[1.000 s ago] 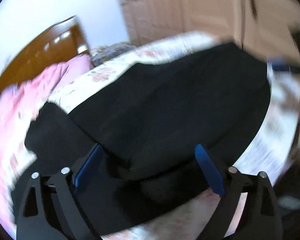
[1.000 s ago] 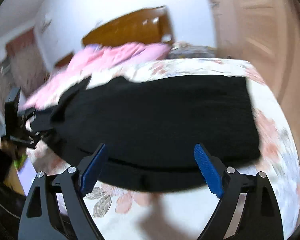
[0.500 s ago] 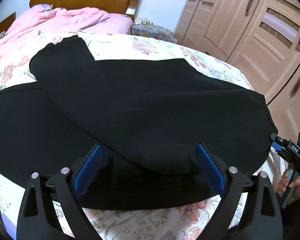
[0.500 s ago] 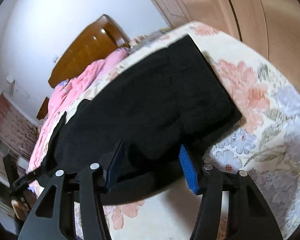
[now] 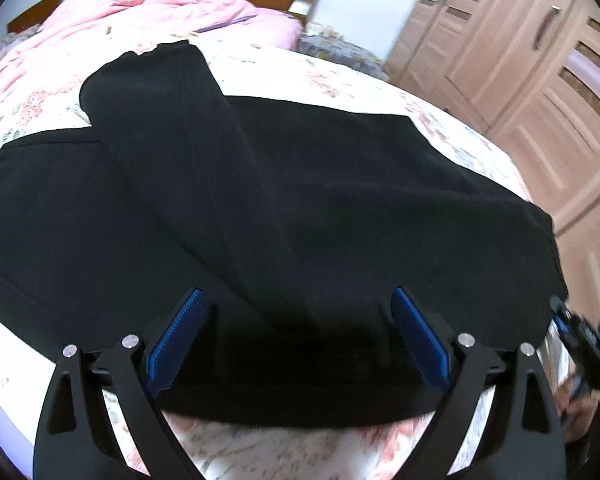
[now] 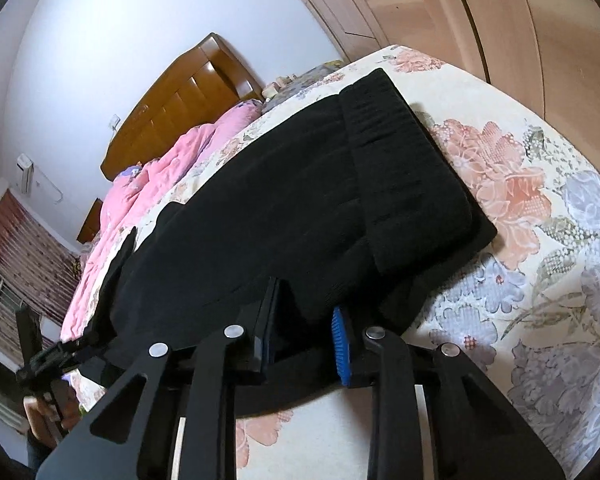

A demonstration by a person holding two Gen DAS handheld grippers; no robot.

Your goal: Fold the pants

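Black pants lie flat across the floral bed sheet, one leg folded back over the other toward the pink quilt. My left gripper stands wide open over the pants' near edge, with fabric lying between its blue pads but not pinched. In the right wrist view the ribbed waistband is at the right end of the pants. My right gripper is at the near edge by the waistband, its jaws closing, with a bunched fold of black fabric pressed between them.
A pink quilt and a wooden headboard are at the bed's far end. Wardrobe doors stand along the right side. The right gripper and a hand show at the left view's edge. The left gripper shows low left.
My right jaws went from wide apart to narrow around the pants' near edge. Both grippers rolled and sank toward the fabric. The left jaws stayed wide.
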